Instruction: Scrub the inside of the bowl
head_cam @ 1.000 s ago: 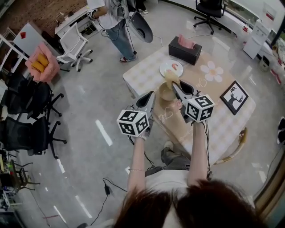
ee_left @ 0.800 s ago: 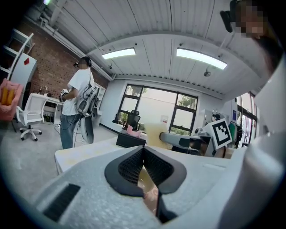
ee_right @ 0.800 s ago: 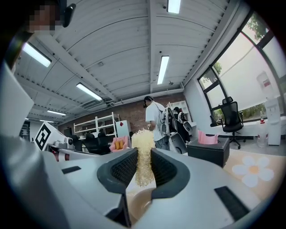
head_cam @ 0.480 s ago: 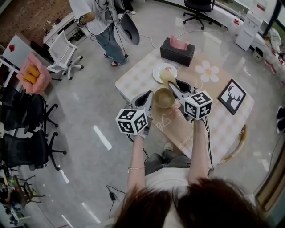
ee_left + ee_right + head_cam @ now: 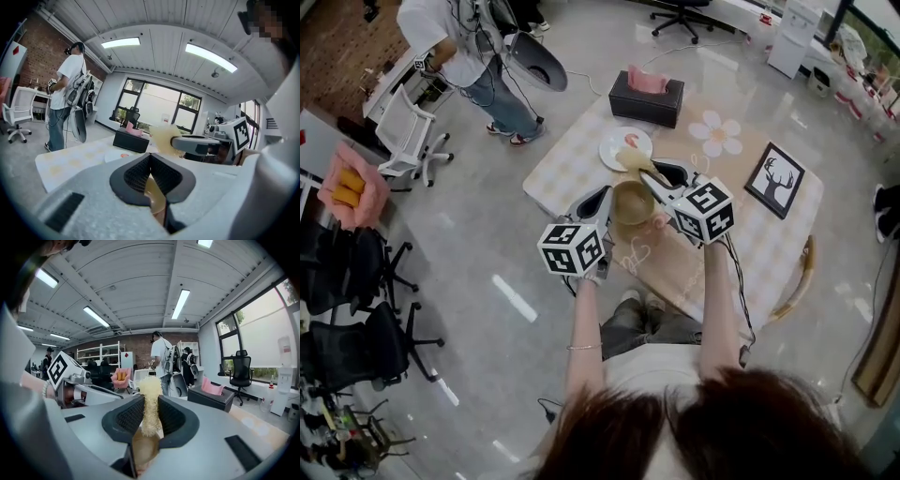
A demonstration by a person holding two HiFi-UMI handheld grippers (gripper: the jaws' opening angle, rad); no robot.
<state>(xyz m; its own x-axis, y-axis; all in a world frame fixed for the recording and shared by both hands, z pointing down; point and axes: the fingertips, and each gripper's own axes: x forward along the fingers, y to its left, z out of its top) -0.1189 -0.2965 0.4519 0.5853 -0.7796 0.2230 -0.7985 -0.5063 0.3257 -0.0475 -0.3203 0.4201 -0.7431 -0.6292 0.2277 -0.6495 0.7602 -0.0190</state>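
A tan bowl (image 5: 630, 202) is held above the table's near edge by its rim, with my left gripper (image 5: 605, 199) shut on it. That rim shows thin and tan between the shut jaws of the left gripper (image 5: 151, 182) in its own view. My right gripper (image 5: 645, 180) is shut on a pale yellow fibrous scrubber (image 5: 633, 161), which hangs just over the bowl's far rim. In the right gripper view the scrubber (image 5: 150, 401) stands up from between the jaws, with the bowl (image 5: 143, 449) just beneath. The left gripper view shows the scrubber (image 5: 162, 138) to the right, ahead of its jaws.
The table (image 5: 562, 164) has a checked cloth. On it are a white plate (image 5: 625, 147), a black tissue box (image 5: 646, 97), a flower-shaped mat (image 5: 716, 134) and a framed deer picture (image 5: 773, 180). A person (image 5: 459, 47) stands beyond the table. Office chairs (image 5: 356, 272) line the left.
Both grippers have moved a little with the bowl and scrubber, and the bowl's mouth now shows more fully. The grips are unchanged.
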